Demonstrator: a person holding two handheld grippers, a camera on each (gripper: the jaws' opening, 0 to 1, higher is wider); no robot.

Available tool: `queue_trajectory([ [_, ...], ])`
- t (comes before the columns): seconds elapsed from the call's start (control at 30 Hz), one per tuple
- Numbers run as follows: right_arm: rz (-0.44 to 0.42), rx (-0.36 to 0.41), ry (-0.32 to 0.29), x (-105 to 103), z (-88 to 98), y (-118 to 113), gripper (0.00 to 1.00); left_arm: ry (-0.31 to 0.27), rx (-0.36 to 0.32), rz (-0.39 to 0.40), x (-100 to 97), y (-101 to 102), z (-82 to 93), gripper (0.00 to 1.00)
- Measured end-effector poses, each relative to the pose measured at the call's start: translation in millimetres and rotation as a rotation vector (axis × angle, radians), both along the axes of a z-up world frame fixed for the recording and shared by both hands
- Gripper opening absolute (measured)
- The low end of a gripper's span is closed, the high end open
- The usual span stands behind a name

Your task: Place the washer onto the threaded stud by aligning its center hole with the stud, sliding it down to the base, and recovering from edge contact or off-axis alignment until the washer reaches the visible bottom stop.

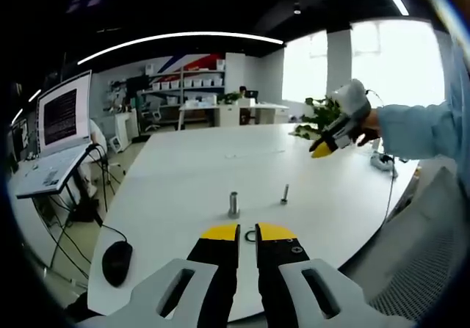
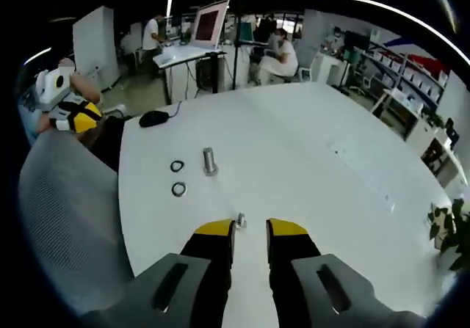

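A thick metal stud (image 1: 233,203) (image 2: 210,161) stands upright on the white table (image 1: 183,174) (image 2: 308,144). Two dark washers (image 2: 177,166) (image 2: 179,189) lie flat beside it, near the table's edge. One washer (image 1: 251,235) shows in the narrow gap of my left gripper (image 1: 248,232), which is open and holds nothing. In the right gripper view, the left gripper (image 2: 73,117) hangs off the table's edge above a chair. My right gripper (image 2: 250,229) (image 1: 323,150) is open, with a thin upright bolt (image 2: 240,221) (image 1: 284,193) seen just beyond its tips.
A black mouse (image 1: 117,262) (image 2: 153,117) lies at a table corner. A grey mesh chair (image 2: 66,218) stands against the near edge. A laptop (image 1: 62,122) sits on a side stand, a potted plant (image 1: 319,115) by the window. People sit at far desks.
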State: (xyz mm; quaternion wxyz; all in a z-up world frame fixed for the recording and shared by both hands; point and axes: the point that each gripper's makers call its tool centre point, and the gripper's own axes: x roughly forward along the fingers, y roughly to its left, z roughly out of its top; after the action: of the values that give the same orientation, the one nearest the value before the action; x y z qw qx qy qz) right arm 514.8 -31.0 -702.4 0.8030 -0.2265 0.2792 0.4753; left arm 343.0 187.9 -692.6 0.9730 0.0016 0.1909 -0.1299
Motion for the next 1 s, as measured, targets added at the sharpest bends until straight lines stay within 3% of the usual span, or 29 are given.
queue_trajectory([
  [0.07, -0.026, 0.045, -0.008, -8.1, 11.8, -4.3, 0.19, 0.004, 0.004, -0.005, -1.1, -2.3, -0.5, 0.06],
  [0.17, -0.068, 0.174, 0.019, -30.9, 33.9, -11.2, 0.20, 0.009, 0.012, -0.017, -2.1, -5.4, -1.6, 0.06],
  [0.23, -0.077, 0.208, 0.011, -46.0, 41.9, -19.0, 0.22, 0.013, 0.013, -0.021, -3.0, -7.5, -2.0, 0.06],
  [0.37, -0.118, 0.267, 0.011, -73.5, 51.4, -34.8, 0.26, 0.027, 0.026, -0.035, -4.4, -8.6, -5.1, 0.06],
  [0.5, -0.113, 0.280, -0.026, -97.5, 51.8, -58.0, 0.29, 0.033, 0.039, -0.043, -5.9, -6.5, -7.5, 0.06],
  [0.57, -0.168, 0.338, -0.017, -110.1, 56.3, -63.5, 0.29, 0.049, 0.043, -0.054, -7.4, -7.6, -10.6, 0.06],
  [0.67, -0.217, 0.367, -0.035, -125.4, 57.9, -71.7, 0.29, 0.060, 0.056, -0.071, -8.7, -10.2, -12.6, 0.06],
  [0.7, -0.234, 0.352, -0.044, -132.5, 52.6, -83.0, 0.29, 0.066, 0.058, -0.073, -8.6, -10.3, -13.6, 0.06],
  [0.83, -0.278, 0.311, -0.035, -157.9, 32.3, -90.2, 0.29, 0.086, 0.068, -0.082, -11.0, -12.0, -16.8, 0.06],
  [0.9, -0.377, 0.307, -0.058, -163.8, 27.1, -99.1, 0.28, 0.099, 0.078, -0.090, -12.2, -13.7, -19.2, 0.06],
  [0.97, -0.418, 0.291, -0.105, -168.3, 25.3, -101.9, 0.28, 0.115, 0.088, -0.110, -14.6, -16.5, -22.2, 0.06],
  [1.0, -0.426, 0.325, -0.089, -174.8, 24.0, -95.0, 0.28, 0.123, 0.092, -0.119, -15.5, -17.6, -23.8, 0.06],
])
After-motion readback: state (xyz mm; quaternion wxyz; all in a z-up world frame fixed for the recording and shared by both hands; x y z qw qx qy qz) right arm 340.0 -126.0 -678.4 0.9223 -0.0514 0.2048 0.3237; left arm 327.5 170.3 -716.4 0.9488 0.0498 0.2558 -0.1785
